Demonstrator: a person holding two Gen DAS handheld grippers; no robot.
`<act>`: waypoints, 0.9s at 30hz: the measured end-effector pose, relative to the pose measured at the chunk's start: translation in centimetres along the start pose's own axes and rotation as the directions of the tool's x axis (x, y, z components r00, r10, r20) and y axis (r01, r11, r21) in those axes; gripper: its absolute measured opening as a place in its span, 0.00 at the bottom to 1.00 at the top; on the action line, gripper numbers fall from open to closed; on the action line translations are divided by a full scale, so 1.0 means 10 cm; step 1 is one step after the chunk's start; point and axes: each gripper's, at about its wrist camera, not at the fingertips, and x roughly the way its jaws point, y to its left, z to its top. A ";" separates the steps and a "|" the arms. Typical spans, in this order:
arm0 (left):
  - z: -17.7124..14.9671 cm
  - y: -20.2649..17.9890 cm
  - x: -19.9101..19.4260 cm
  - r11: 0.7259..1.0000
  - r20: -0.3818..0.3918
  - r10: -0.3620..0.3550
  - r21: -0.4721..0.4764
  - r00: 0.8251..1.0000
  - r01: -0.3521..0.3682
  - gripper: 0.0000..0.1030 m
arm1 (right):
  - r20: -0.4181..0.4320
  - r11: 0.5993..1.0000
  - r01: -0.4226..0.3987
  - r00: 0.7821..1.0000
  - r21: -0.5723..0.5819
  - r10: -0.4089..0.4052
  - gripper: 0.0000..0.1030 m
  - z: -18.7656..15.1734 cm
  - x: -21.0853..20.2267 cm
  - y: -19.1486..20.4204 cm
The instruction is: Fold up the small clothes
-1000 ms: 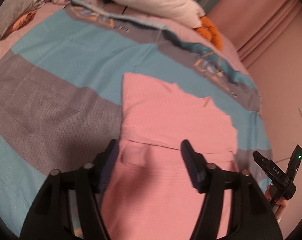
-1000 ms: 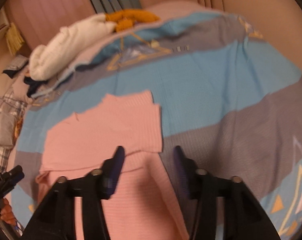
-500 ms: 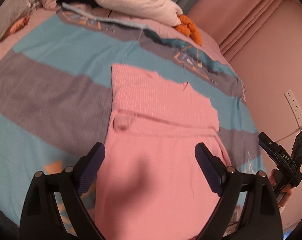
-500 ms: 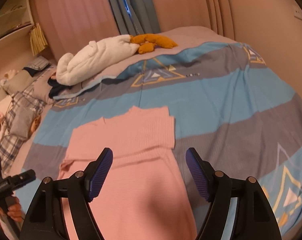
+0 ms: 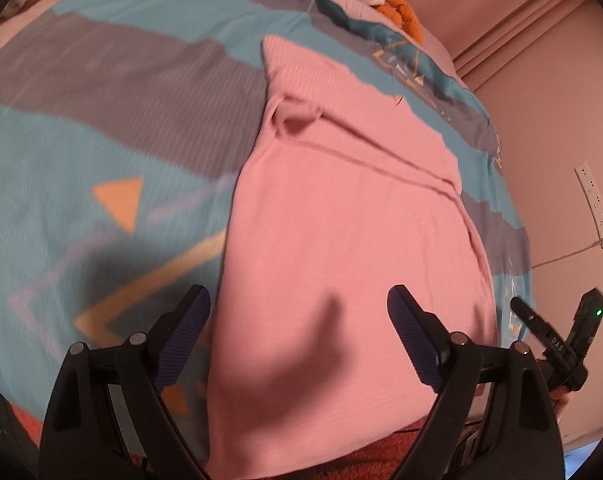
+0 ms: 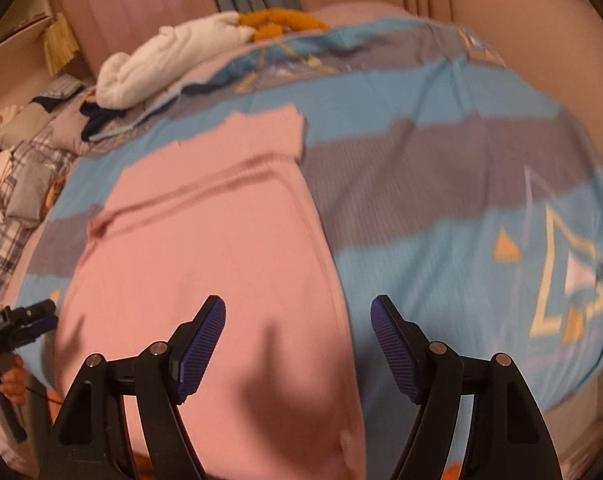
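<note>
Covering the whole bed is a duvet cover with wide blue and grey bands and orange triangle prints (image 5: 113,128), and pink curtains (image 6: 141,12) and a pale pink wall (image 5: 561,120) close the room behind it. On the wall a white socket strip (image 5: 595,204) is fixed, with a thin cable going down from it. At the far end of the bed lie a rolled white blanket (image 6: 169,60), an orange knitted piece (image 6: 281,20) just beside it, and some checked grey pillows (image 6: 17,184) at the side.

The pink knitted garment (image 5: 341,220) lies flat in the middle of the bed, with its upper part folded over the body, and nothing lies on top of it. Its near end hangs over the bed edge. The left claw (image 5: 299,320) is wide open above this near end and holds nothing. The right claw (image 6: 297,332) is also wide open and empty, over the garment's right edge. Shadows of the claws fall on the pink cloth.
</note>
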 end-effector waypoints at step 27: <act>-0.28 0.00 -0.19 0.985 -0.053 -0.154 -0.092 0.987 0.149 0.06 | -0.081 0.983 -0.165 0.982 0.079 0.172 0.07 -0.20 -0.12 -0.08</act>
